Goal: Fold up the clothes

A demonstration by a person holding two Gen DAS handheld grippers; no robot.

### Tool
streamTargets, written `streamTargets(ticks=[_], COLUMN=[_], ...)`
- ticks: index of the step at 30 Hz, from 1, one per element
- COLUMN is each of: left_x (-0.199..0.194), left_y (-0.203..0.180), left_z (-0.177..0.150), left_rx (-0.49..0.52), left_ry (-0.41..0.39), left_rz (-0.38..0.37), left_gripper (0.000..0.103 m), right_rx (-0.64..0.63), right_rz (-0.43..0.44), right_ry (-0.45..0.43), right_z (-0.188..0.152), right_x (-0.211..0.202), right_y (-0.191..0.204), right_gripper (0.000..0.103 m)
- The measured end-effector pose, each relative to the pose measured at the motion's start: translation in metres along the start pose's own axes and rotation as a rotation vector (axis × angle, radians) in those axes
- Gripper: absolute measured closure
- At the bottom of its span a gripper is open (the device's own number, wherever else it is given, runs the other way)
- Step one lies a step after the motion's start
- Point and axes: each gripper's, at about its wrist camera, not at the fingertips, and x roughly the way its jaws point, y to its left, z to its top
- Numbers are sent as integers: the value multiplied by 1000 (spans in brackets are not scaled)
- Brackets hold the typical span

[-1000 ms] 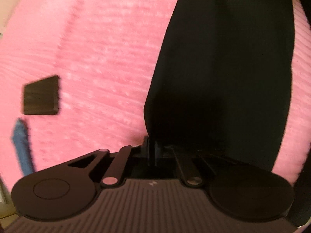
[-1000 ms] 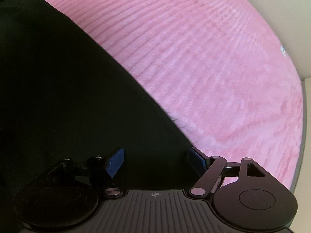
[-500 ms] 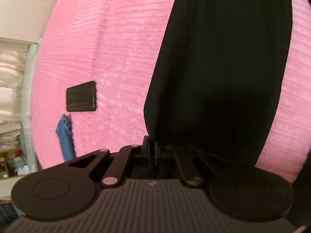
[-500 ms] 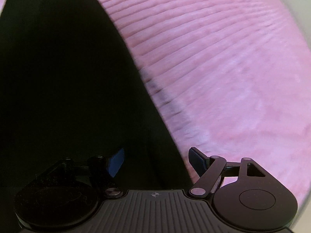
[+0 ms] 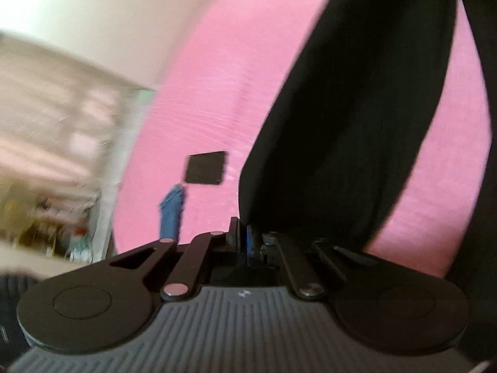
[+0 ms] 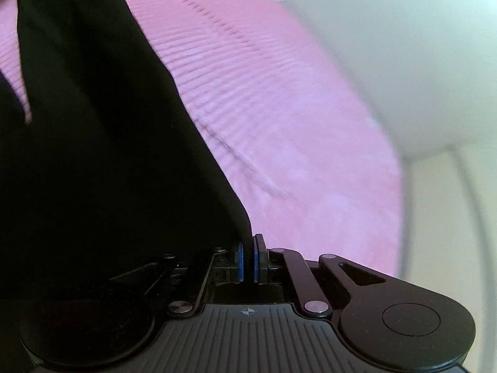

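Note:
A black garment [image 5: 357,118] hangs lifted over a pink ribbed blanket [image 5: 223,71]. My left gripper [image 5: 243,236] is shut on the garment's near corner, and the cloth stretches away up and to the right. In the right wrist view the same black garment [image 6: 93,155] fills the left half. My right gripper [image 6: 248,259] is shut on another corner of it, the cloth pinched between the blue pads [image 6: 239,261]. The pink blanket [image 6: 279,108] lies beyond.
A small folded black item [image 5: 205,168] and a blue denim piece [image 5: 170,211] lie on the blanket at the left. Blurred shelves and clutter [image 5: 46,171] stand beyond the blanket's left edge. A pale wall [image 6: 403,46] lies to the right.
My right gripper has shut on the garment's corner; it was open before. Both grippers have risen and tilted, lifting the garment, so the room's edges now show.

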Motion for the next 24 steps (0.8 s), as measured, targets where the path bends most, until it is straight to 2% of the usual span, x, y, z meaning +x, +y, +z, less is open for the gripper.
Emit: streamTargets(ticks=[2,5,7,9,12,18,21,24], left_x=[-35,-67,-75,-76,-74,-76,-87,-119], left_y=[-33,-95,-136,-173,-203,-213,-216,-220], left_z=[-22,-51,-65,-75,-85,-91,-87,-79], left_rx=[13,20,20,15,-21,-30,-21,-20], left_ry=[-3,31,51,58,44,-63,-114,-142], left_rz=[-51,-134,-161,-165,-94,89,170,218], left_gripper=[101,101,101,101,101,101,101,101], right_rx=[37,111,170,200,237,262,210,109], right_rz=[-61,-41,-22,-48,-107,-211,-258,-314], right_ry=[14,77,121,122,66,-39,-103,-154], right_z=[-31,-79,-110,-132,-153,-170,-178,-185], right_x=[-33,-52,-55,-47,-36,-34,-42,-62], right_y=[36,89,121,146,169,183,187,185], right_gripper=[99,99,99,99,99,100,101,101])
